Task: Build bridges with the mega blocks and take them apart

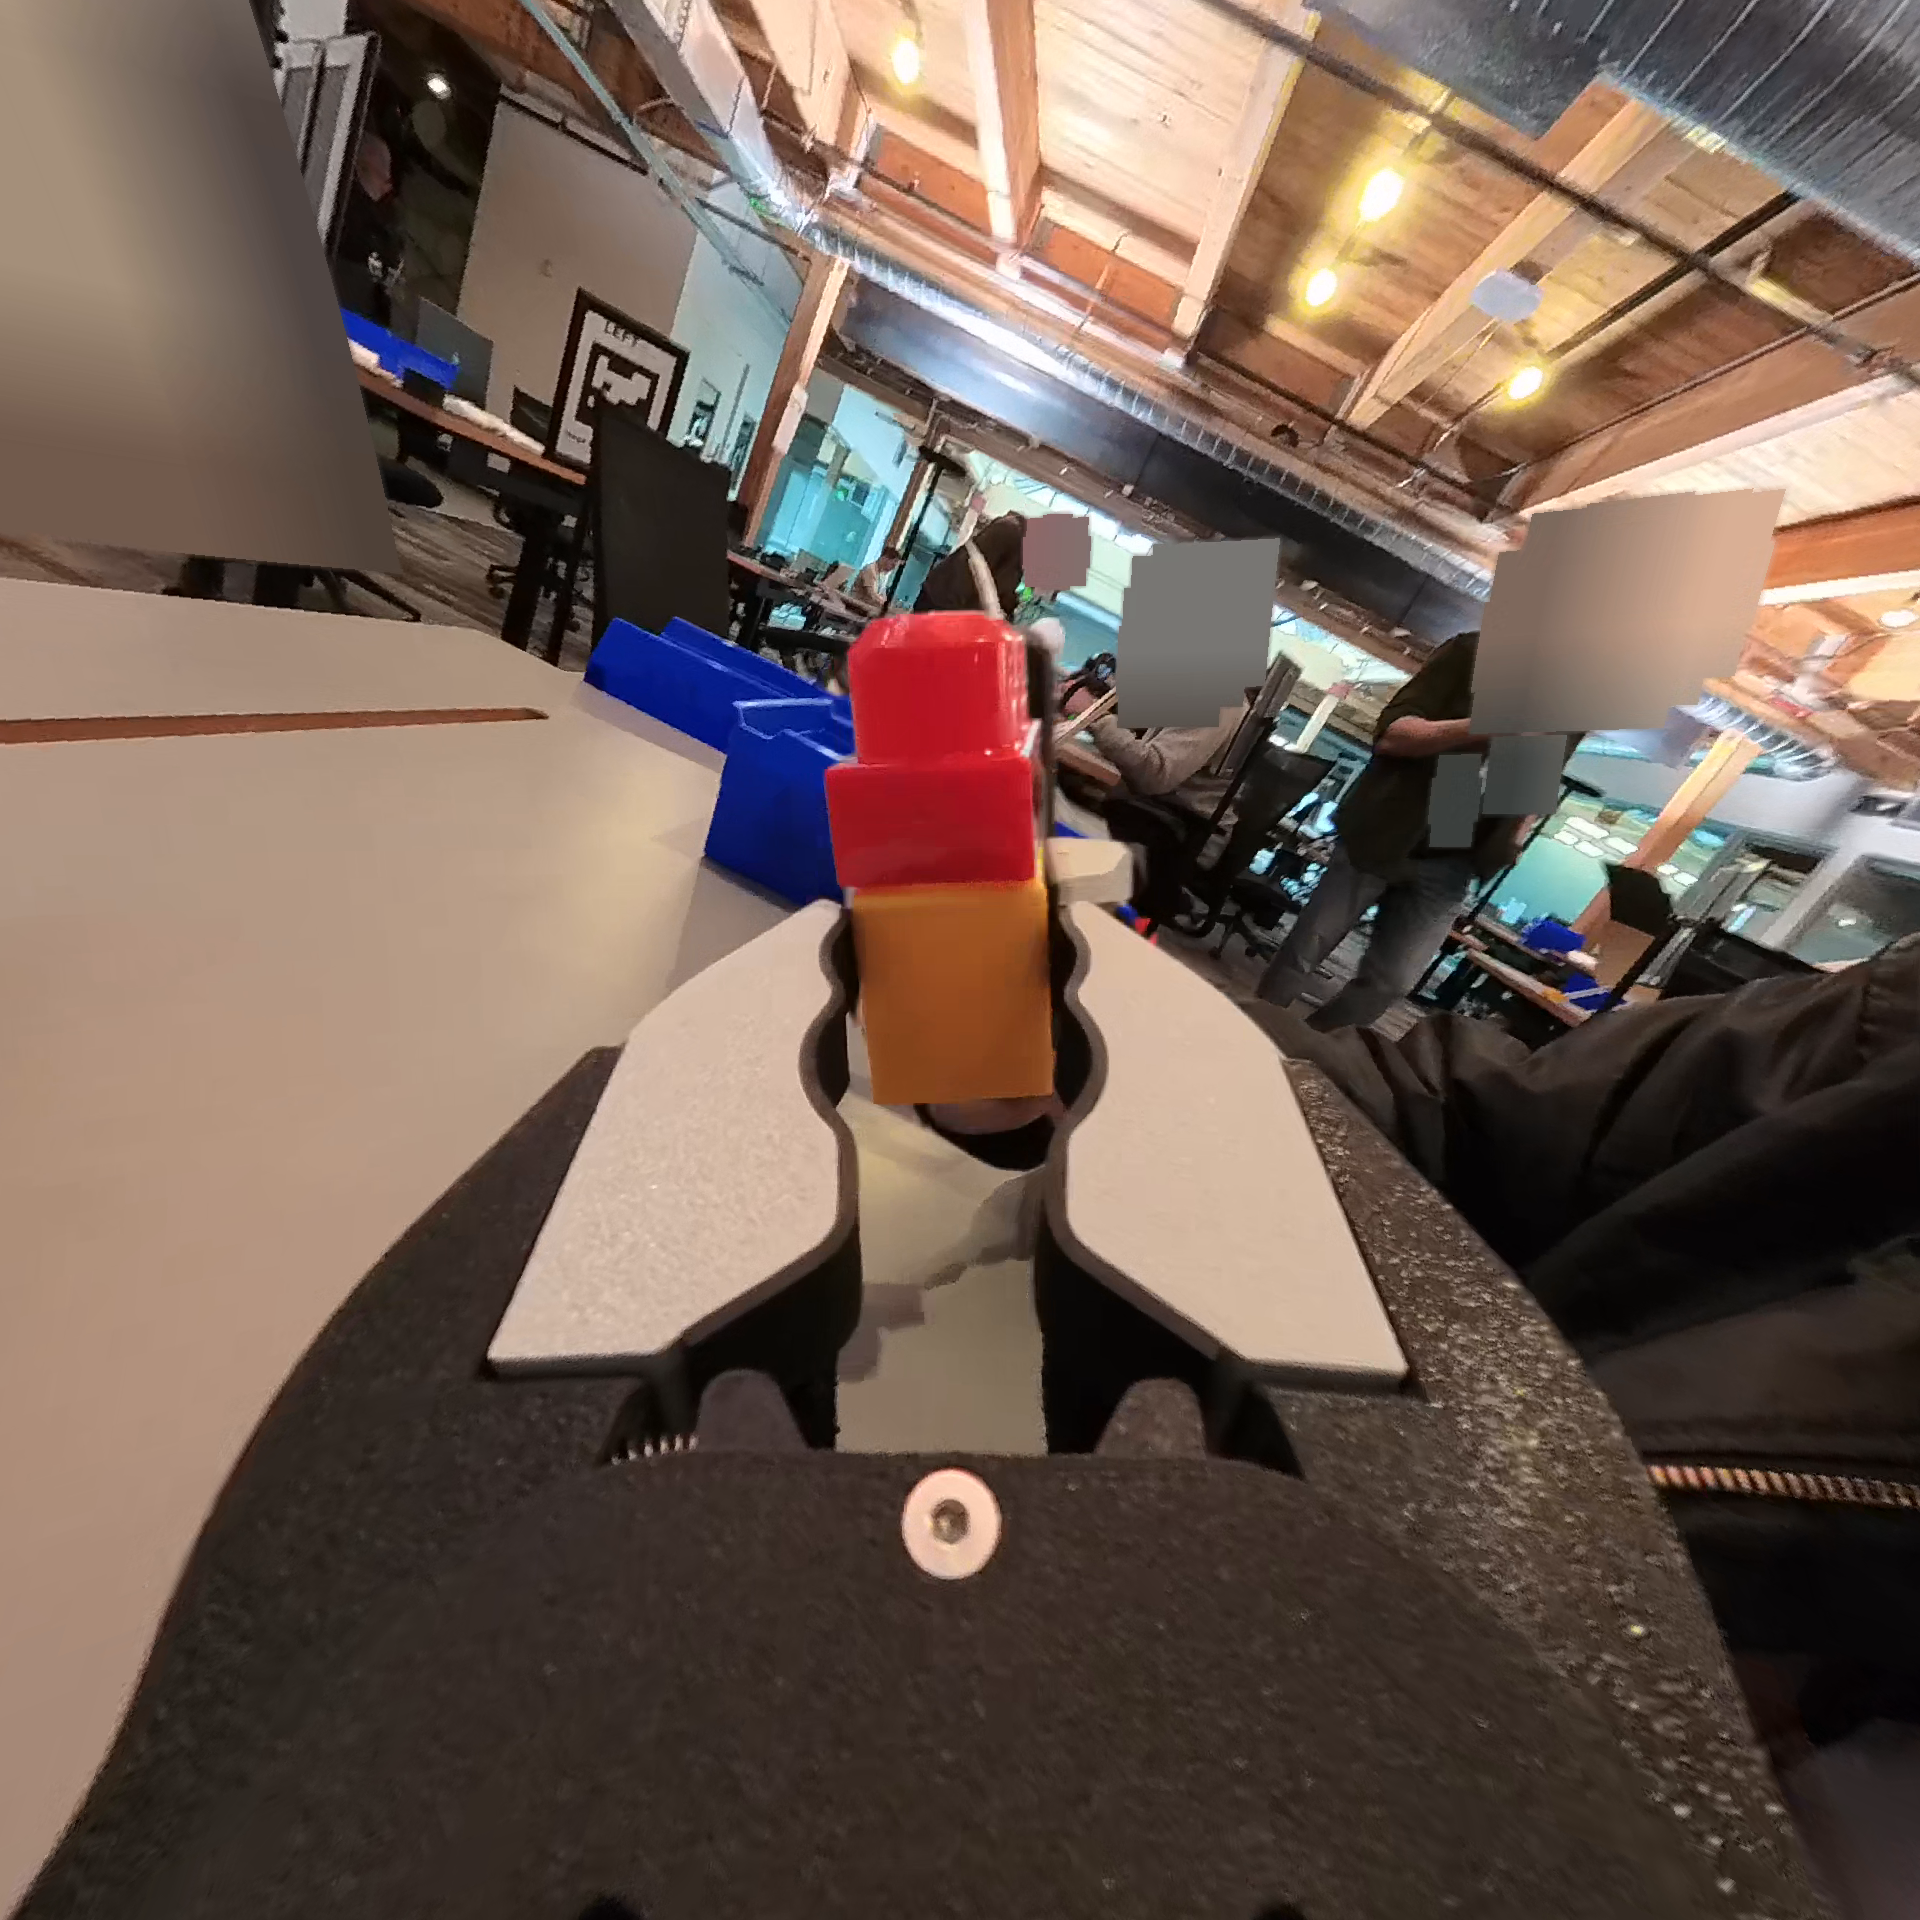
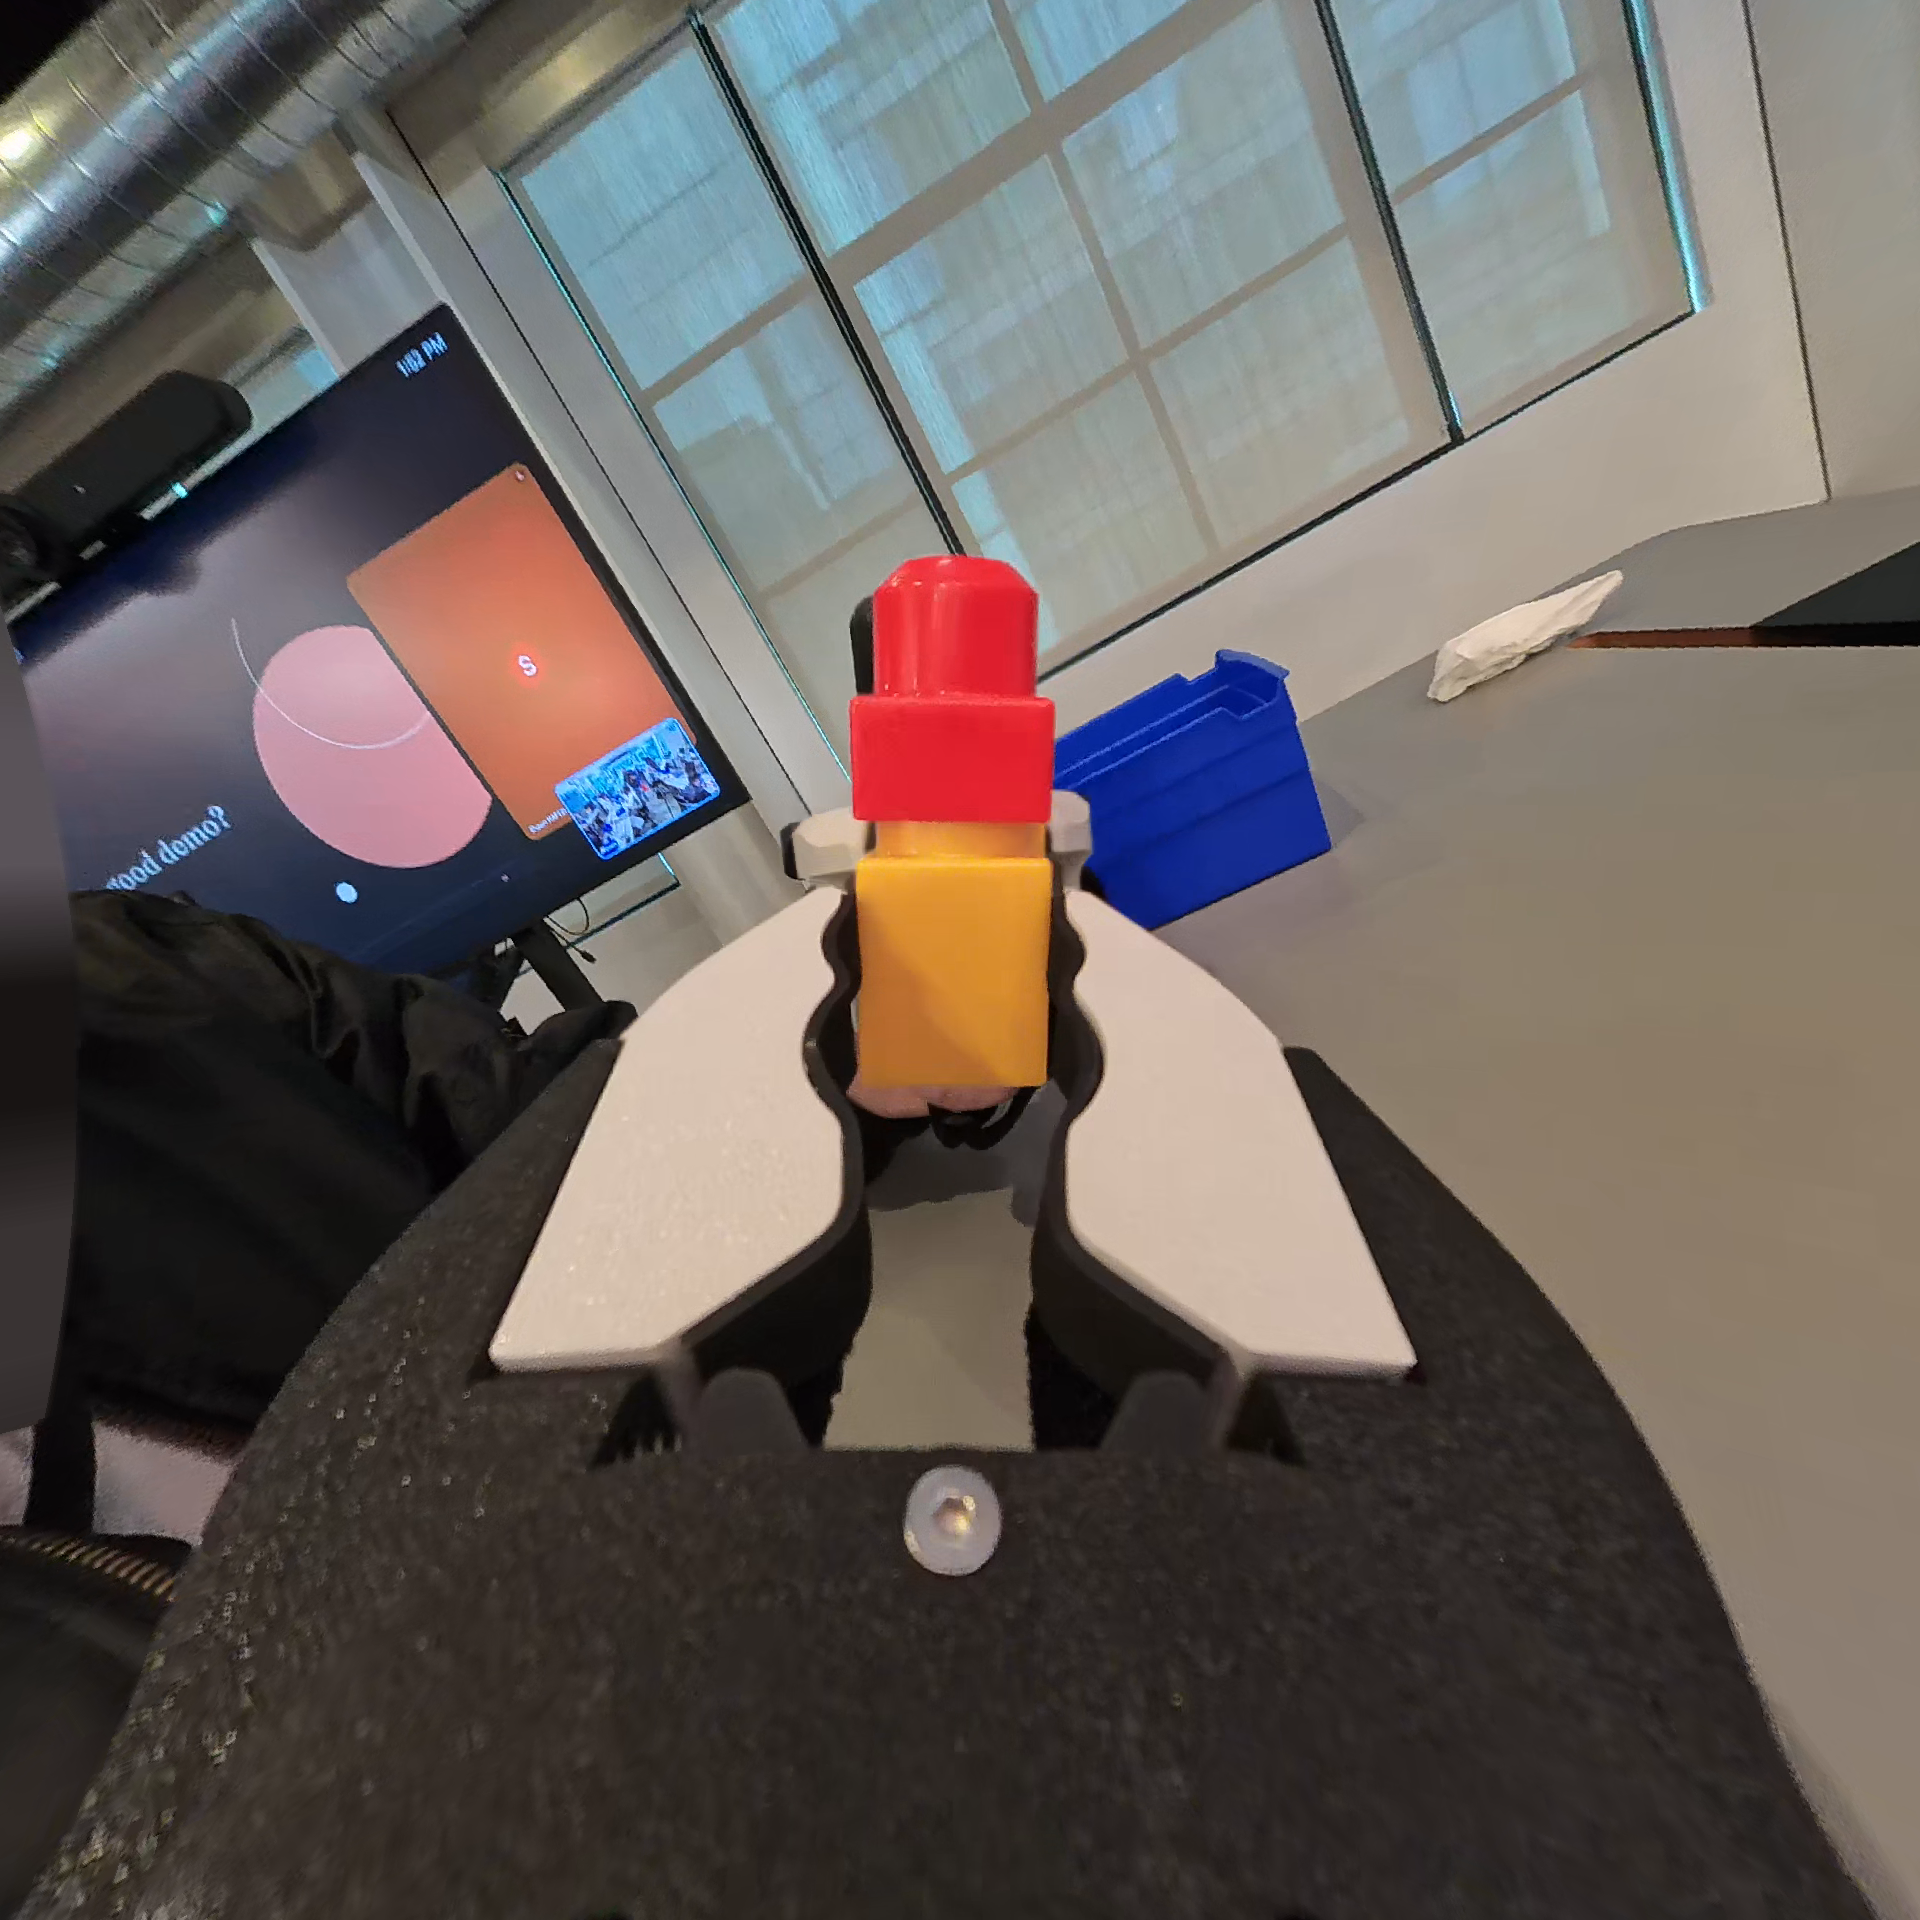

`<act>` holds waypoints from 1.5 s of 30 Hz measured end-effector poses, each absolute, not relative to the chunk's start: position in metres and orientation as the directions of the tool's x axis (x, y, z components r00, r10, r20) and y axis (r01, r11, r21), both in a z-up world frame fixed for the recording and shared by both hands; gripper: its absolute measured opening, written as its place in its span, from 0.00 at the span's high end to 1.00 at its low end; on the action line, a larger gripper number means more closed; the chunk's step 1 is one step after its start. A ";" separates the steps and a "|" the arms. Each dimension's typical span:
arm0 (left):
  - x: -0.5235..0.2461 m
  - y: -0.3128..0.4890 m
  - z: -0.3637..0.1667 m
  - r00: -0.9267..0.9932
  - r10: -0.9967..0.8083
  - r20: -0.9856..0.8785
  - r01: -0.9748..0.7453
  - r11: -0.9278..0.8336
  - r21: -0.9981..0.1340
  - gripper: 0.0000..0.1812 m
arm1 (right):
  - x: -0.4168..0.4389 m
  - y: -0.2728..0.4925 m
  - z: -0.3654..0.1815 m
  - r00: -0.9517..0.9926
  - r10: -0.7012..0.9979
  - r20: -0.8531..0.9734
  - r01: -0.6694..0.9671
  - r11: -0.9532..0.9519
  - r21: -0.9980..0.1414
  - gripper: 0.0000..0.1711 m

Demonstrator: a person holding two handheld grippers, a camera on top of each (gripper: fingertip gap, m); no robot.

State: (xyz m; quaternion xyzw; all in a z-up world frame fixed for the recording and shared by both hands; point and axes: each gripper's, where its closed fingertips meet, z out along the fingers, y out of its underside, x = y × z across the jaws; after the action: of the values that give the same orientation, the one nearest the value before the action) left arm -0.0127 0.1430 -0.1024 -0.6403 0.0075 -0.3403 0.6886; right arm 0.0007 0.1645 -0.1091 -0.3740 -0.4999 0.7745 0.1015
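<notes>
Left wrist view: our left hand-held gripper (image 1: 951, 997) grips the orange block (image 1: 951, 992), red block (image 1: 935, 758) stacked on top, raised off the surface (image 1: 312, 935); blue bins (image 1: 769, 769) behind. Right wrist view: right hand-held gripper (image 2: 951, 977) clamps the same orange block, beside the blue bin.

Above you run bare timber beams (image 1: 1003, 114) with round lamps (image 1: 1380, 192) glowing and a silver duct (image 1: 1756, 73). Your grey bench (image 1: 312, 935) carries blue bins (image 1: 774, 800). To your other side stands a tall gridded window (image 2: 1091, 312), a big dark screen (image 2: 343, 665) on a stand beside it, and white walls (image 2: 1849, 229).
</notes>
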 end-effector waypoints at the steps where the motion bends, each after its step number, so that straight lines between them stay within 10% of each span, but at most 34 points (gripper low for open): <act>1: -0.012 0.142 -0.099 0.755 -0.493 0.433 0.476 -0.043 -0.879 0.79 | 0.001 0.165 -0.109 -0.703 0.525 -0.480 0.216 -0.485 -0.847 0.80; 45: 0.004 0.141 -0.111 0.666 -0.561 0.492 0.478 -0.186 -0.858 0.80 | 0.009 0.165 -0.112 -0.744 0.461 -0.484 0.266 -0.460 -0.847 0.80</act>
State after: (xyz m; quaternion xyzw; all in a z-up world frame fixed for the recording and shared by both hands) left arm 0.0043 0.1409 -0.1108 -0.6532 0.0315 -0.4076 0.6373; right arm 0.0090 0.1647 -0.1116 -0.3526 -0.5159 0.7782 0.0627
